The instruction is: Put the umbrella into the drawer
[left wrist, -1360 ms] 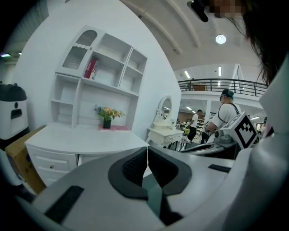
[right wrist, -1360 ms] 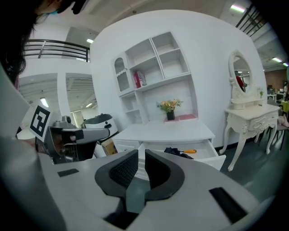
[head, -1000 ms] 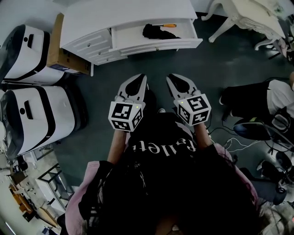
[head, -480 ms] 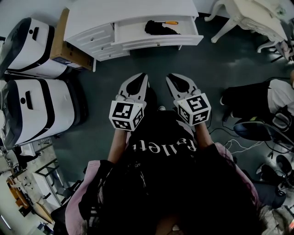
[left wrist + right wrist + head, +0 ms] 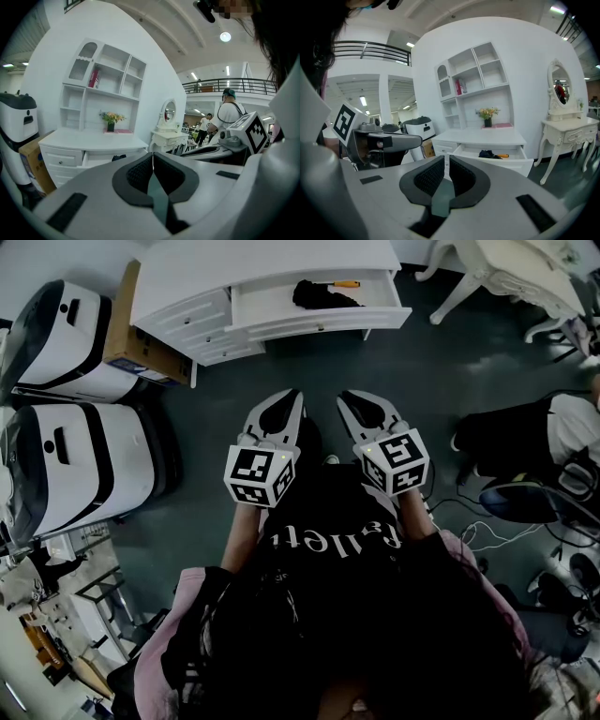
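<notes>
Both grippers are clenched and empty in front of the person's body, the left gripper [image 5: 289,401] and right gripper [image 5: 349,401] side by side and well apart from the white dresser [image 5: 262,263]. The black umbrella [image 5: 323,294] already lies in the open drawer [image 5: 319,322] straight ahead of them. Its long axis runs crosswise to the grippers, orange handle to the right. The right gripper lines up more closely with it, and pushing the drawer front shut seems the likely next job.

Furniture showroom: white dresser [image 5: 262,263], vanity table [image 5: 568,132], mezzanine [image 5: 225,85]
</notes>
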Available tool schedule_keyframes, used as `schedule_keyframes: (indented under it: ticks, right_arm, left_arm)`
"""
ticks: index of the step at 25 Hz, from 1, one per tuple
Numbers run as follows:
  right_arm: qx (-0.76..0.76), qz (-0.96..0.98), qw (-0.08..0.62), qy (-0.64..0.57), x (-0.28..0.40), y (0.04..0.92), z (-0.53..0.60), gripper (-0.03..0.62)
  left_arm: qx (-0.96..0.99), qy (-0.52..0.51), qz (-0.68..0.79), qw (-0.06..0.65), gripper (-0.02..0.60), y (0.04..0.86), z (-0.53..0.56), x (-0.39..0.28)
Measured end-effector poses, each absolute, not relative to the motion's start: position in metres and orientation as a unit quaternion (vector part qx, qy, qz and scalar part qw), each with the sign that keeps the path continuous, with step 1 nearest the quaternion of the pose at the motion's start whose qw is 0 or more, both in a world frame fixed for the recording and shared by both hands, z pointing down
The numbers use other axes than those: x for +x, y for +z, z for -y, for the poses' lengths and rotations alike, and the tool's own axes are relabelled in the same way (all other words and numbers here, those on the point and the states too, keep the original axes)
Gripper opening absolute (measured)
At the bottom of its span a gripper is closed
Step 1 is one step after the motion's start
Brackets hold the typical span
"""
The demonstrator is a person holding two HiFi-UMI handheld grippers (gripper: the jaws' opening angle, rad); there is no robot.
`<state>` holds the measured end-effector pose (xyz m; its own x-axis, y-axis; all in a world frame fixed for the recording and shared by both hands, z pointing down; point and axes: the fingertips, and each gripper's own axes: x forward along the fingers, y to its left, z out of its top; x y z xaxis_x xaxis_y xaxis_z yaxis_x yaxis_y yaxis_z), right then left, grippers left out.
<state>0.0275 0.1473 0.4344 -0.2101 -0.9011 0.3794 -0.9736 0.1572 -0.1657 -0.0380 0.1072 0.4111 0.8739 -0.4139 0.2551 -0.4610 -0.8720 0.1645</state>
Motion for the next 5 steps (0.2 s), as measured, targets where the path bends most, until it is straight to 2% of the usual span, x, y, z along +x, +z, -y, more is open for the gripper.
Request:
schedule_keyframes:
  ticks: [5]
  right_arm:
    - [0.621, 0.754, 0.098, 0.191, 0.0274, 0.4365, -0.1527, 0.064]
  left_arm:
    - [0.962, 0.109, 0.226, 0.110, 0.017, 0.4126, -0.1128, -0.0375]
